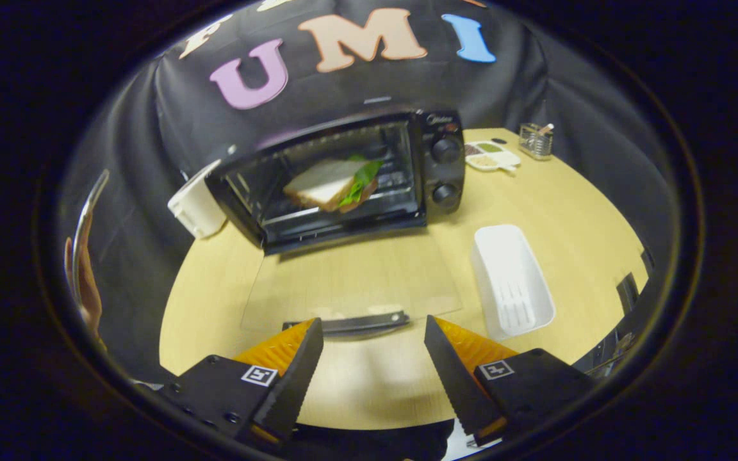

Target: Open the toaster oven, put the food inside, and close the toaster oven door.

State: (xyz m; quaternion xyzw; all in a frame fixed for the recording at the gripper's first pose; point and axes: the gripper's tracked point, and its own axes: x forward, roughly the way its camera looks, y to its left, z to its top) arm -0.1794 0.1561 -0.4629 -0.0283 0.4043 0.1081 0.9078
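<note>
With the sandwich (334, 184) inside the toaster oven (343, 176), the glass door (350, 291) lies open; the tool (374, 358), spread wide and empty, must close it.

We see our gripper (373, 336) spread wide, nothing between its fingers, the black toaster oven's (343, 179) lowered glass door (350, 288) lying flat just ahead with its handle (350, 322) nearest, bare wooden table (574, 218) between that door and the white plastic bin (511, 280).
</note>
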